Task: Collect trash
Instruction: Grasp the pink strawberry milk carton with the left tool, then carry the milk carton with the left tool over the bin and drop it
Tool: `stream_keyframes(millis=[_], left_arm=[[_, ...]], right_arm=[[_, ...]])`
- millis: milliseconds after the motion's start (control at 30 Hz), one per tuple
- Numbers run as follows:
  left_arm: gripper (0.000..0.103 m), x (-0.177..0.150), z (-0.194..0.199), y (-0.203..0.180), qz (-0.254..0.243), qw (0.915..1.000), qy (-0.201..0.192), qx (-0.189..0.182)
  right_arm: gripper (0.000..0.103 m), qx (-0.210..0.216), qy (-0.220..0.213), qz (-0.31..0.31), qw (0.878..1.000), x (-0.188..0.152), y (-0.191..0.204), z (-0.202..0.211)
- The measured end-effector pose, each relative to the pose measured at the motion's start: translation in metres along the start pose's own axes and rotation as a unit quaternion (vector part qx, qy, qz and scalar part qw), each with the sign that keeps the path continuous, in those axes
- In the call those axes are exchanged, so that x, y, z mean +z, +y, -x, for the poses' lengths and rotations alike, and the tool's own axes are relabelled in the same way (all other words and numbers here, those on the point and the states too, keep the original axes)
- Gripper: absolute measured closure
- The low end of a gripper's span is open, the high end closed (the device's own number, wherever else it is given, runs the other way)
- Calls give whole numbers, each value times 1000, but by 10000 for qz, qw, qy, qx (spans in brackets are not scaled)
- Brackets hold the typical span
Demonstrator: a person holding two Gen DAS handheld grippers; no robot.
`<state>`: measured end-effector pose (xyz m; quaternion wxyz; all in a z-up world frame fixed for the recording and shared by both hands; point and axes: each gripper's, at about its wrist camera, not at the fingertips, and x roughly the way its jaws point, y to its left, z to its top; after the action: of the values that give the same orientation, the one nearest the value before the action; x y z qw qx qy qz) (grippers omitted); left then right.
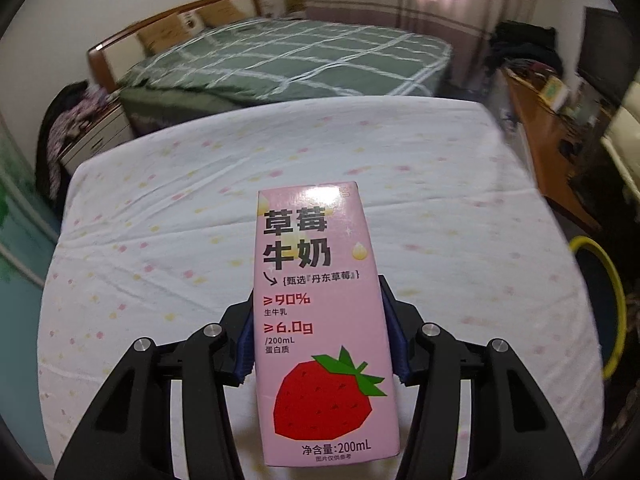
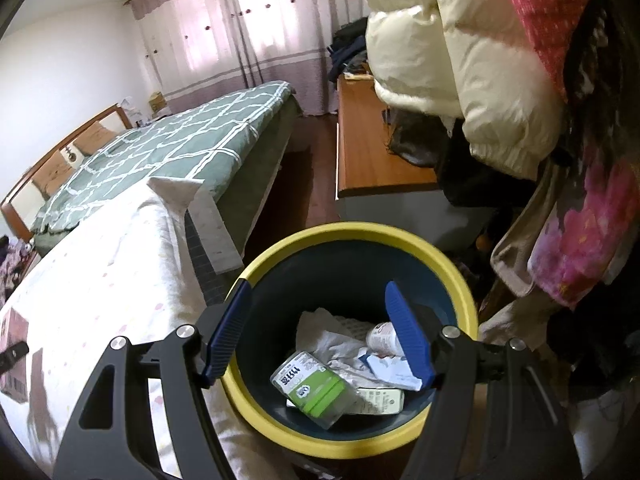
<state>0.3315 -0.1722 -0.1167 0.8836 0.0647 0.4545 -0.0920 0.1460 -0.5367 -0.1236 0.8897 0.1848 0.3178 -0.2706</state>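
My left gripper [image 1: 320, 332] is shut on a pink strawberry milk carton [image 1: 320, 320] and holds it upright above the white dotted sheet [image 1: 200, 208]. My right gripper [image 2: 320, 332] is open and empty, hovering over the yellow-rimmed dark blue trash bin [image 2: 360, 236]. In the bin lie a green and clear plastic box [image 2: 312, 388], crumpled white paper [image 2: 332, 336] and other packaging. The bin's yellow rim [image 1: 612, 280] also shows at the right edge of the left wrist view.
A bed with a green checked cover [image 1: 288, 60] stands beyond the white sheet. A wooden cabinet [image 2: 368, 148] is behind the bin. A cream puffer jacket [image 2: 460, 52] and other clothes hang at right, close above the bin.
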Motion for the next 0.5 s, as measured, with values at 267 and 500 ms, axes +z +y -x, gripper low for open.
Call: stream_keyframes(millis=[267,500], left_arm=[[51,5,18,-86,-644,9965,-112,-514],[51,3,23,-179,-1206,9882,-108,-938]], right_arm=[[37,26,-152,438,9989,6,-16,29],[37,-107,-90,439,9989,-5,-53,46]])
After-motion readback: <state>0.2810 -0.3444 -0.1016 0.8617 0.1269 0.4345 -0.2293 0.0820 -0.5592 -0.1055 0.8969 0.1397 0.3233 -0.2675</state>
